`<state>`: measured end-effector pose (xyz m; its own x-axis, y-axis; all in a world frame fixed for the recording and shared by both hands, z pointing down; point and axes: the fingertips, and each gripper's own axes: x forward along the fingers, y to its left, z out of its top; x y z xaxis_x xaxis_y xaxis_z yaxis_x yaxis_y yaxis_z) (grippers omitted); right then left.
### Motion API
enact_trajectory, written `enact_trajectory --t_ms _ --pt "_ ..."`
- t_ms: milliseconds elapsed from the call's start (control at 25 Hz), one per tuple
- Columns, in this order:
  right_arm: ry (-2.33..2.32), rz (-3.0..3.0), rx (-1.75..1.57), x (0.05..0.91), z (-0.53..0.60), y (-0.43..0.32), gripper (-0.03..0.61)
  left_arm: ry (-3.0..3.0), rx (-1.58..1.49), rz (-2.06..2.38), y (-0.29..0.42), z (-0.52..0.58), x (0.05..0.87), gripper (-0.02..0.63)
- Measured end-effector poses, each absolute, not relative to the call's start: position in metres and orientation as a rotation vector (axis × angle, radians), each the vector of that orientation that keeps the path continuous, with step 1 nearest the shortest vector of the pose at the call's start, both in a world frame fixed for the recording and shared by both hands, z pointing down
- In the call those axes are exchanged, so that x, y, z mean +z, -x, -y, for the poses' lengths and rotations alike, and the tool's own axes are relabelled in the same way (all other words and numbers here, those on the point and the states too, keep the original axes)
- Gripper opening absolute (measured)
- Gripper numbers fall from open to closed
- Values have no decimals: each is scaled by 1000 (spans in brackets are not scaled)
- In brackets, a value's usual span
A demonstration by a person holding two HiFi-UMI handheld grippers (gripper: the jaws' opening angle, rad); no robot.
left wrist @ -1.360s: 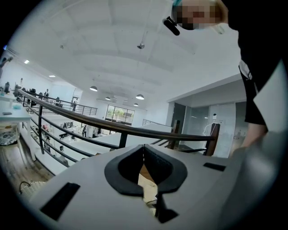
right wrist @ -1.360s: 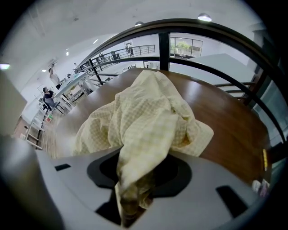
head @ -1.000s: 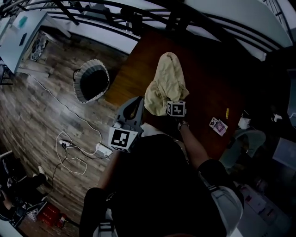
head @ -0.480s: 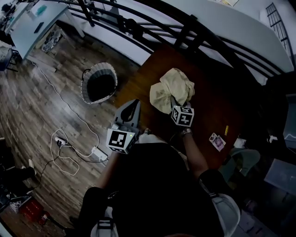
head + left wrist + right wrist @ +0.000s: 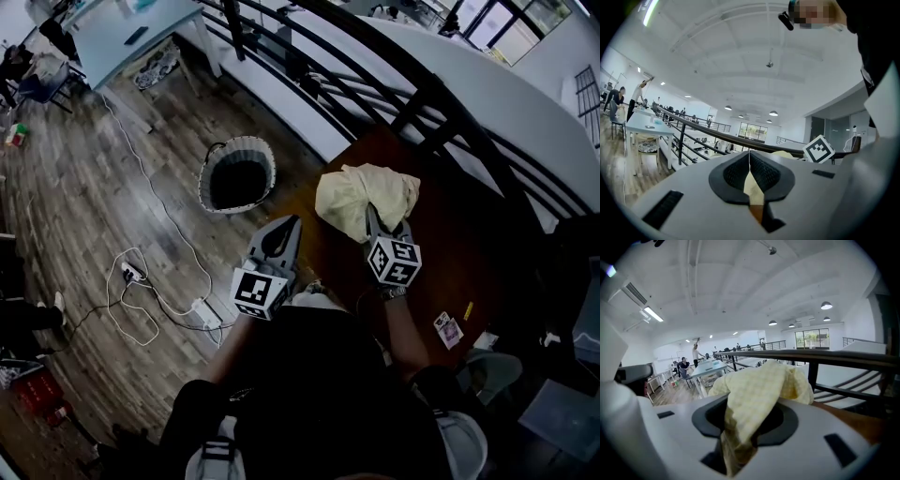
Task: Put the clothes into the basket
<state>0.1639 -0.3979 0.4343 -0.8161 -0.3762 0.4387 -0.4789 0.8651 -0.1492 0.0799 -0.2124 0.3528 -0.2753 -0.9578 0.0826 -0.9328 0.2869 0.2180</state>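
Clenched on a yellow checked cloth [image 5: 364, 192] with the right tool [image 5: 373, 217], both jaws squeezing the fabric. Bunched up in a soft heap right at the tips and just past them. One end hanging down through the gap between the jaws. Up over the dark brown bench [image 5: 450, 253], close to the edge nearest the basket. Hard to tell from the head view whether resting on the wood or lifted off it.

Just to the left, the left tool [image 5: 292, 221]. Jaws pressed together at the tips, with nothing gripped between them. Only a thin bit of the yellow cloth seen behind, through the slit lower down. Pointing out level past the bench edge, near the cloth but not touching it.

Farther left, down on the wood floor [image 5: 112, 187], a round basket [image 5: 208, 183] with a striped rim. Open at the top and dark inside. Well apart from the cloth, so nothing put in from this grip yet.

Near the basket, a white cable and power strip [image 5: 204, 309] lying on the floor. On the bench's right side, a small card [image 5: 448, 328], well apart from the cloth. Behind bench and basket, a black railing [image 5: 309, 66].
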Motion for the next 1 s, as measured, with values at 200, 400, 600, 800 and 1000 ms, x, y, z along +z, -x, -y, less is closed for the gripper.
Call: enact_trajectory --t_ms 200,400,600,800,1000 --pt "-548 2723 313 399 369 -120 153 -1707 -205 2396 -54 188 349 14" --pt "-454 2772 274 375 337 -75 155 -1648 -227 2441 -21 157 345 14" --pt "-341 2792 250 369 297 -34 155 -1601 -231 2484 12 124 343 14" --pt "-248 2802 199 374 245 10 155 -1538 -239 2537 48 77 348 14" --pt "-178 2804 184 375 198 51 155 -1447 -272 2594 87 27 349 14"
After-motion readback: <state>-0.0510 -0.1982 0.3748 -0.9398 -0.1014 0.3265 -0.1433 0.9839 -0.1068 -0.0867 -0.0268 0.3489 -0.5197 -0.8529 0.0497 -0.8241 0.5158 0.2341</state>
